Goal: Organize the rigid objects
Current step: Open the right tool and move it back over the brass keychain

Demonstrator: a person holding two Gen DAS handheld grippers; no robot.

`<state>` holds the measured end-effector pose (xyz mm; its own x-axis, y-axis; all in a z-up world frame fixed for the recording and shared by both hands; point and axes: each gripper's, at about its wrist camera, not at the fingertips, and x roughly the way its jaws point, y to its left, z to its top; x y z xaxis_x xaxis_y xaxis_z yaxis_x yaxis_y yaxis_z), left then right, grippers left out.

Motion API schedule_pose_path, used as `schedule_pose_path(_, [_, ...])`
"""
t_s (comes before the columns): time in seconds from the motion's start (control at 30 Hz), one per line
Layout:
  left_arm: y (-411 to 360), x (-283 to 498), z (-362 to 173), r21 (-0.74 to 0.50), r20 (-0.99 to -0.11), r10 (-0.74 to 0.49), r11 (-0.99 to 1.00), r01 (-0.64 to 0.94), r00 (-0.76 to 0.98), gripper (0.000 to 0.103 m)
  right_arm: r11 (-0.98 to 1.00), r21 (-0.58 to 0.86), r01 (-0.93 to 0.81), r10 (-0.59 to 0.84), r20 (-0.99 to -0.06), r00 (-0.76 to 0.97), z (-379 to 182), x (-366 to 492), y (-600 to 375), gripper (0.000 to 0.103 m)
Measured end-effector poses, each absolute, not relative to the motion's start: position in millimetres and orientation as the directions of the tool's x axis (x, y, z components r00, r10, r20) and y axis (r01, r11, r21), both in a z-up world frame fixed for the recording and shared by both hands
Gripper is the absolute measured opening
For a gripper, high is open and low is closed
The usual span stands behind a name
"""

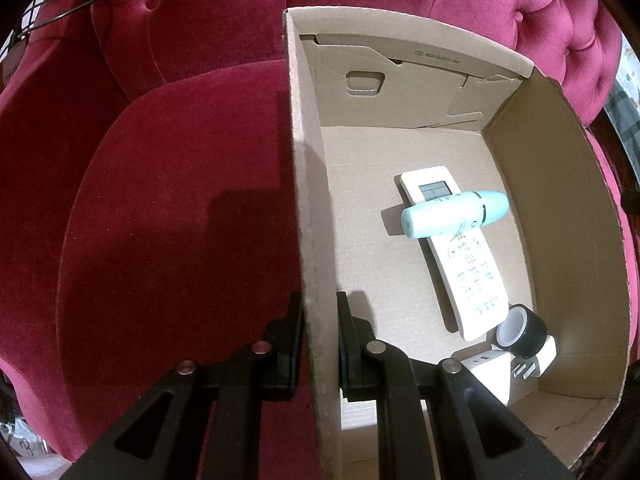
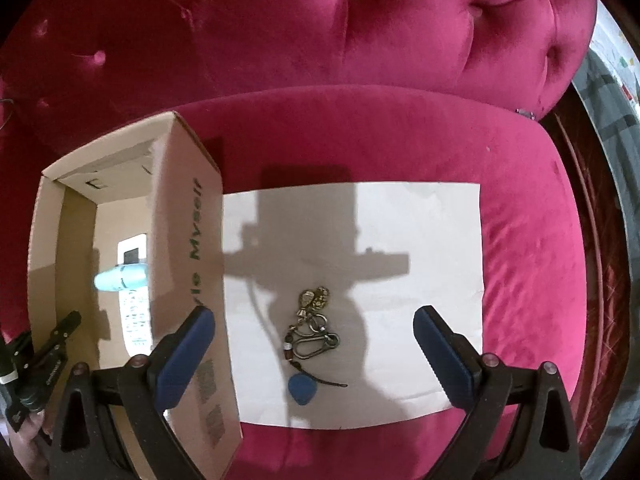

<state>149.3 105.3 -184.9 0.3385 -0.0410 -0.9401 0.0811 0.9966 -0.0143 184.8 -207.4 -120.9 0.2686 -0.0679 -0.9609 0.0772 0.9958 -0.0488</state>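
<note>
Your left gripper (image 1: 320, 344) has its jaws closed on the near wall of the cardboard box (image 1: 308, 184). Only its view shows the remote (image 1: 460, 264) lying lengthwise along the floor, the mint bottle (image 1: 452, 214) crosswise on it. Your right gripper (image 2: 314, 352) stands wide open, empty, above the keychain (image 2: 312, 328) near the paper sheet's (image 2: 420, 220) front edge; open paper lies rightward.
</note>
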Motion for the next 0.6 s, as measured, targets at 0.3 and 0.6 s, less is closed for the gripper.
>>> schedule_pose_path(0.3, [104.8,148.7,-185.1,-0.011,-0.940,-0.039,0.997,0.082,0.339,0.015,0.994,-0.033,0.108,-0.057,-0.972,0.228,-152.2,191.6,-217.2,0.100])
schedule_pose_path(0.6, [104.5,150.2,-184.8,-0.010,-0.940,-0.038,0.996,0.083,0.338,0.015,0.992,-0.036,0.123,-0.058,-0.981,0.183,-185.0,196.2,-217.6,0.096])
